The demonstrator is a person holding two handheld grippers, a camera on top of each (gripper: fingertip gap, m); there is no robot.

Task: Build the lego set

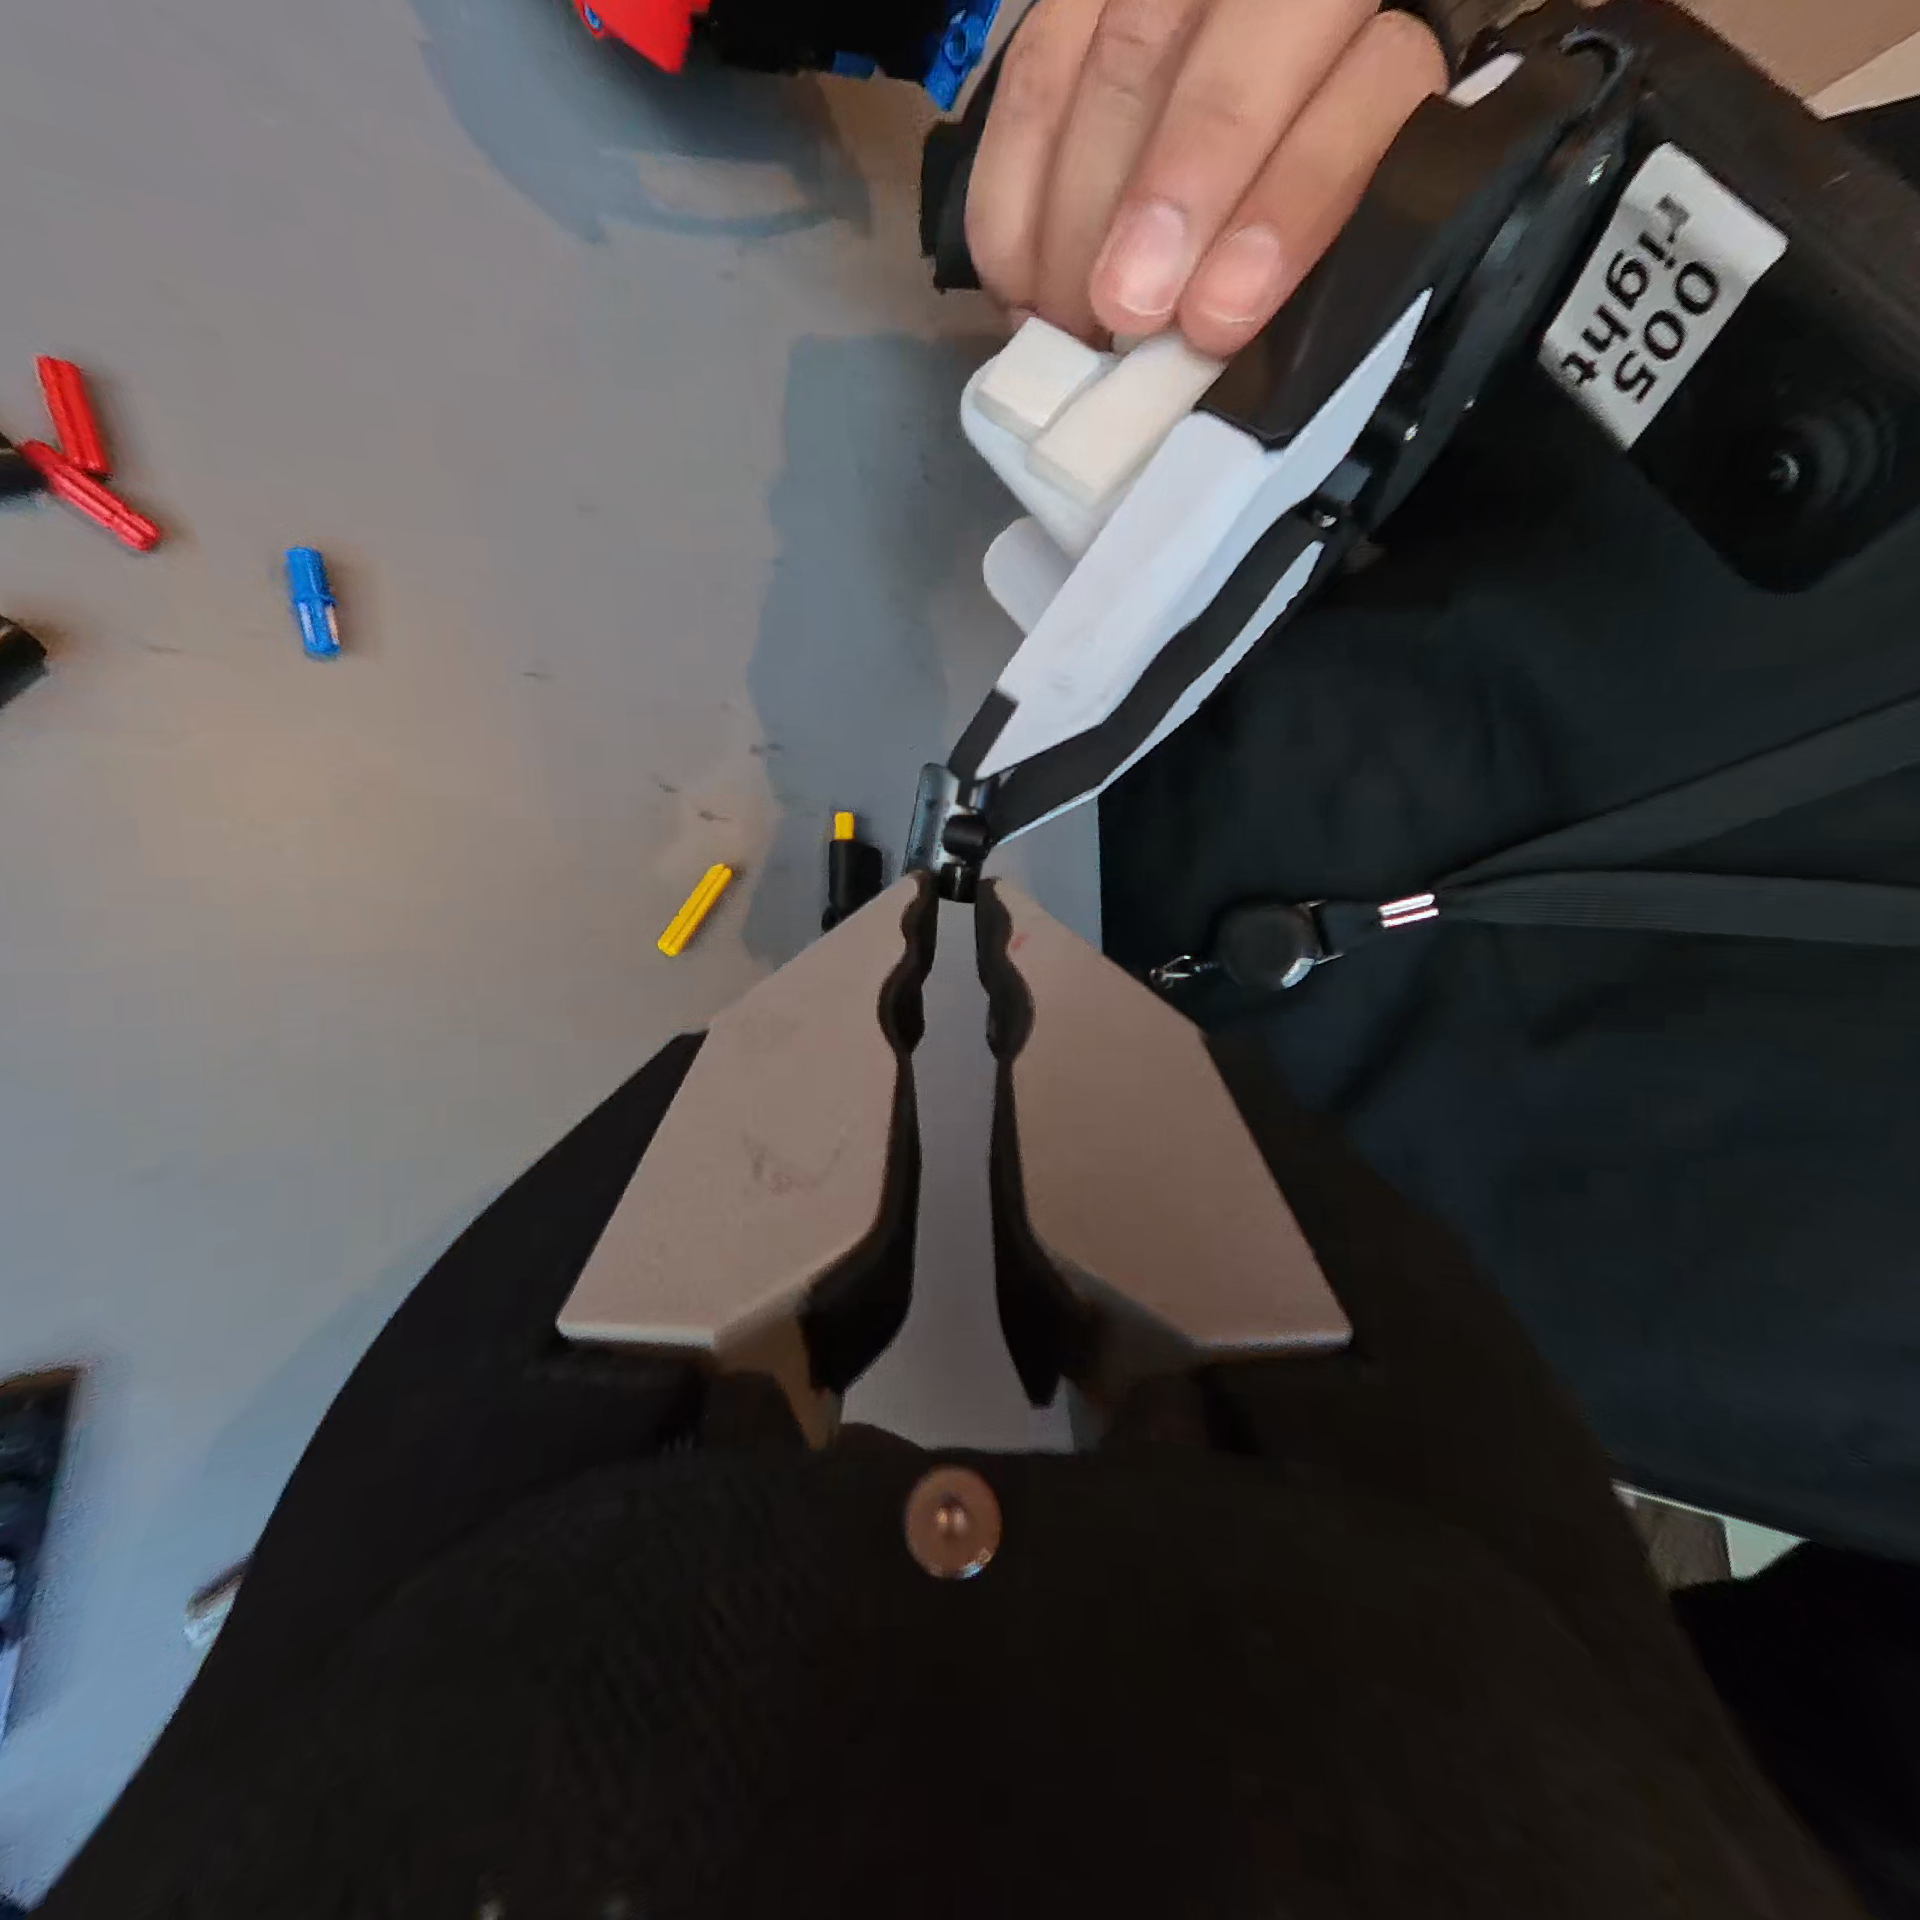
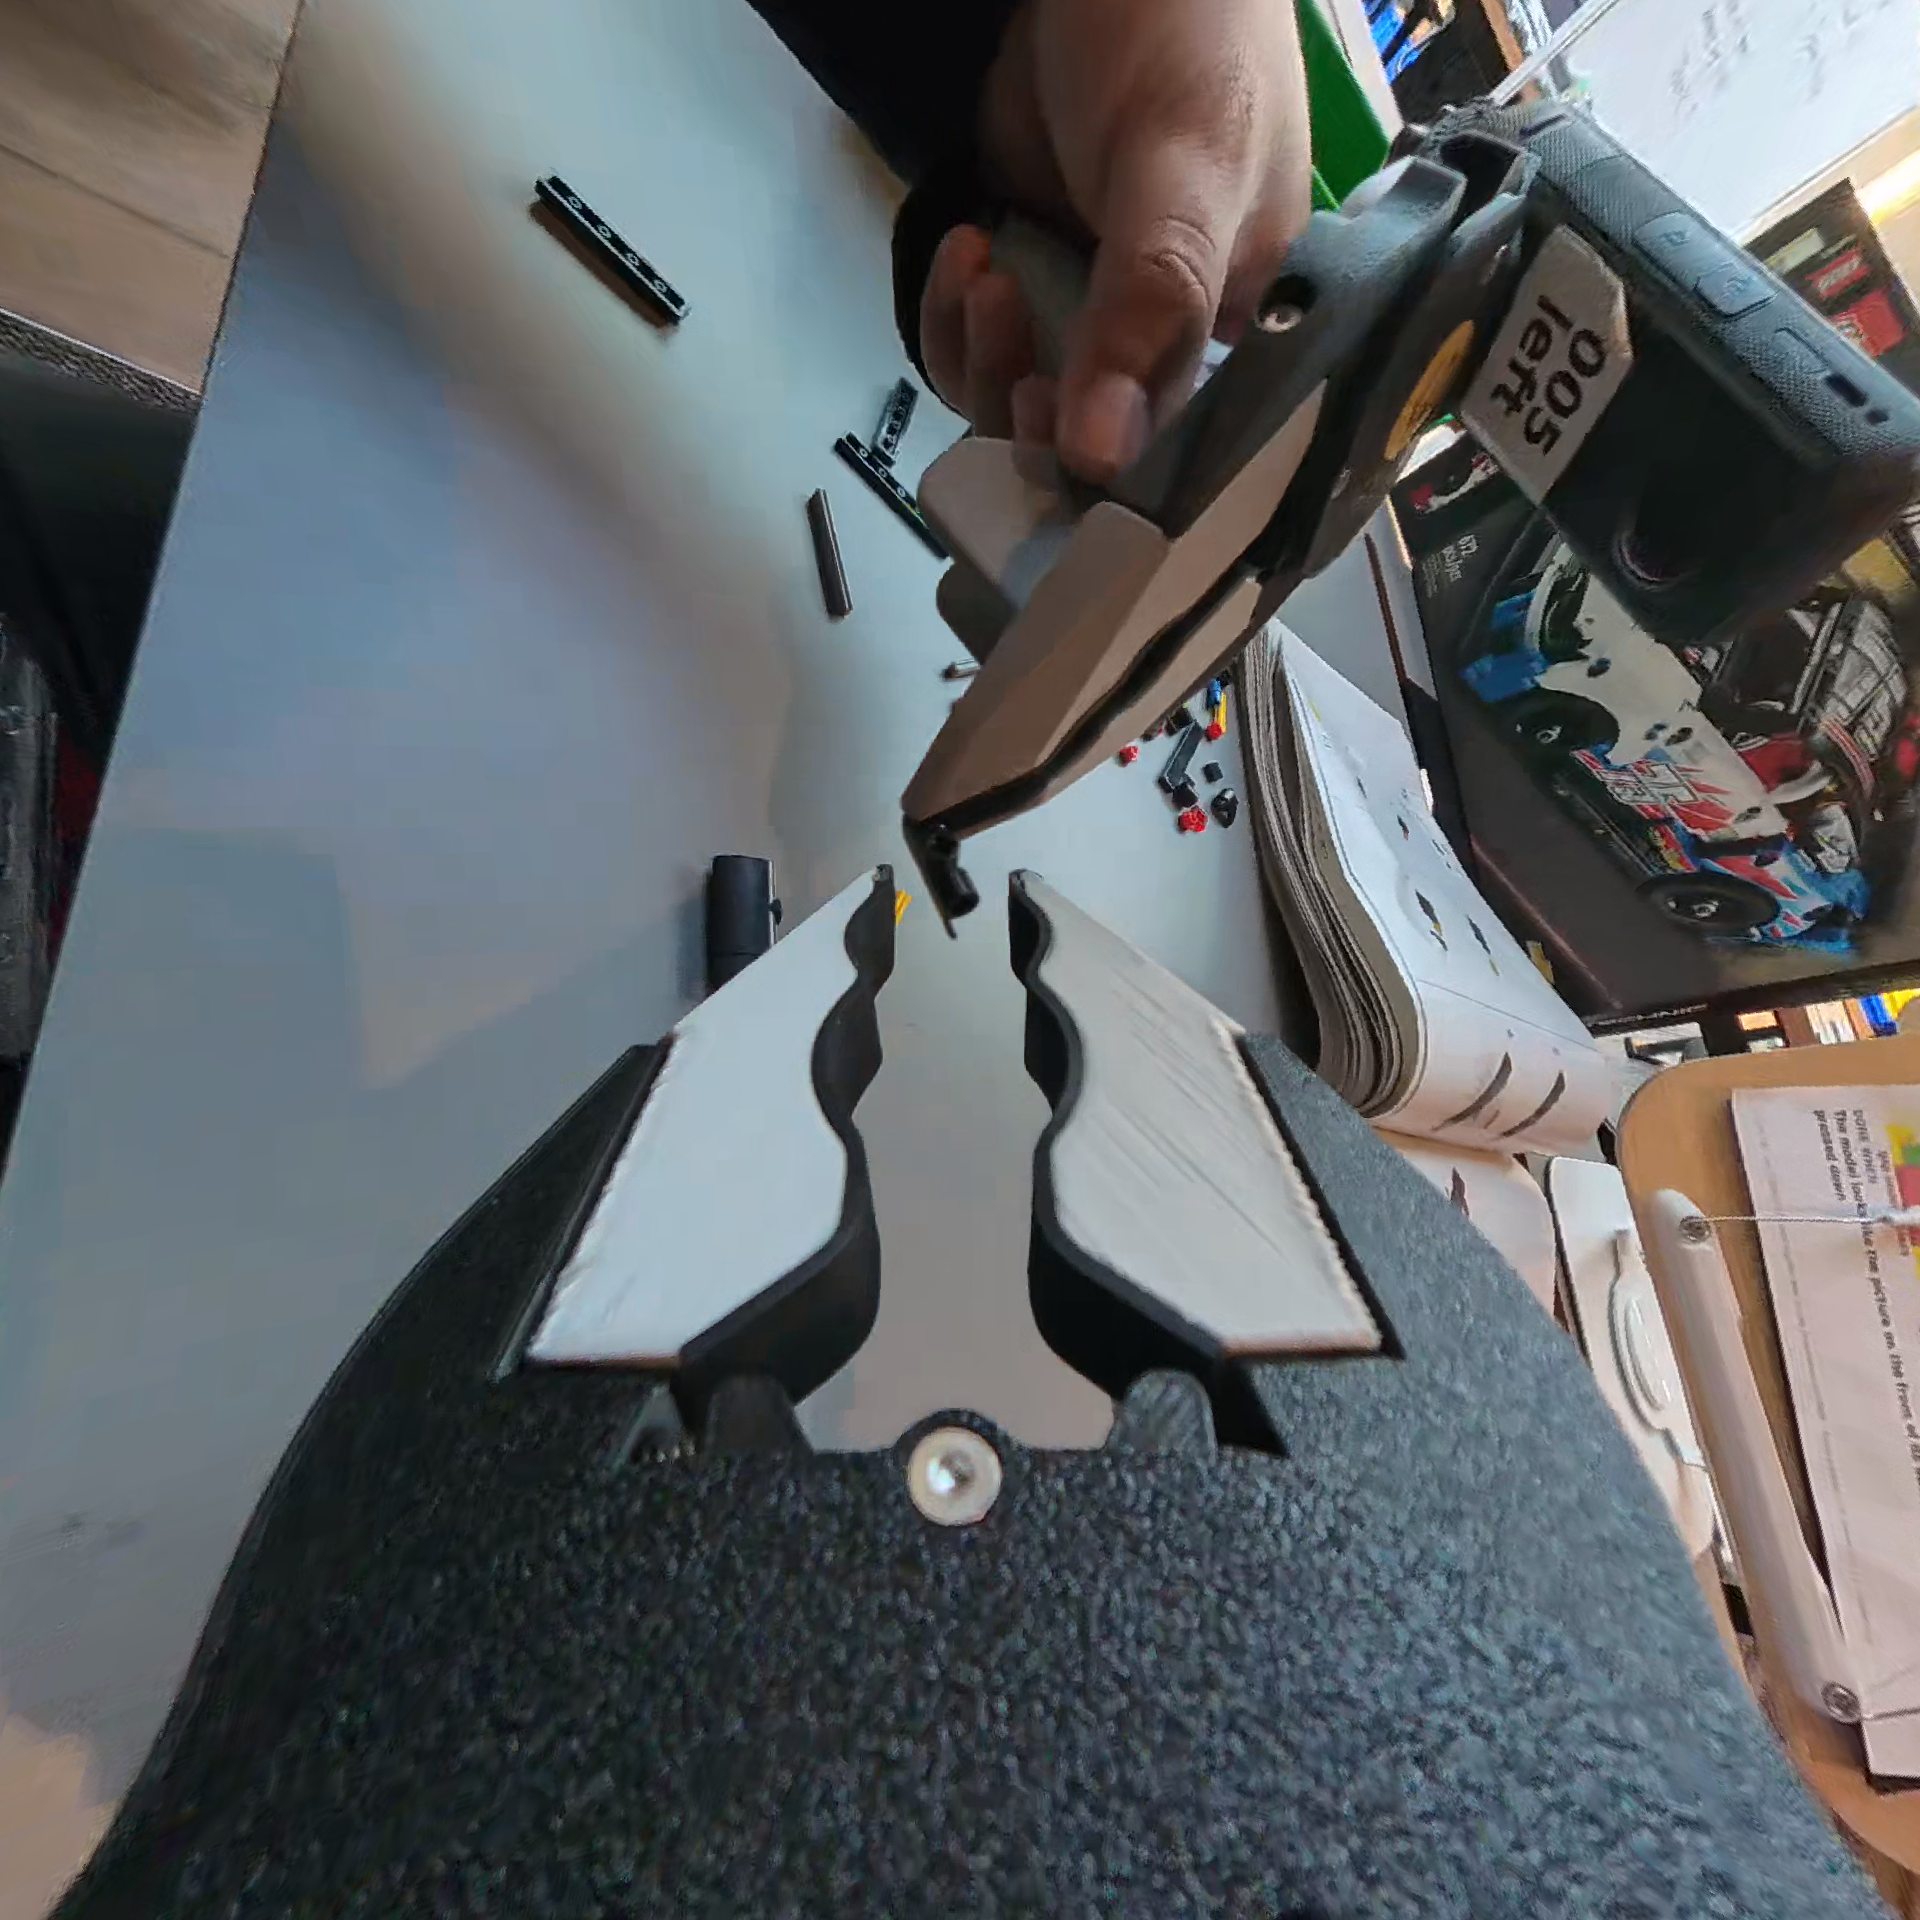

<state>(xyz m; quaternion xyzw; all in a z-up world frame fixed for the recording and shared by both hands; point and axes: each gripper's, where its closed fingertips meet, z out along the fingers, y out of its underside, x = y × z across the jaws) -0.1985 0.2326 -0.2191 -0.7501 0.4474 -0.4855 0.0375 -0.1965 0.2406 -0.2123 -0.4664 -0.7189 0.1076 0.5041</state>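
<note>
The left tool point(image 1: 948, 894) was nearly closed, pinching a small black Lego piece point(image 1: 961, 836) at its tips, above the grey worktop point(image 1: 468, 831). The right tool point(image 2: 951, 878) stood moderately open, its tips on either side of that piece but seemingly not touching it. This looked like a mid-air handover or a regrip. The right tool would next need to close squarely on the piece. A yellow axle point(image 1: 694, 909), a blue pin point(image 1: 312, 603) and red pins point(image 1: 88, 488) lay loose farther off.
</note>
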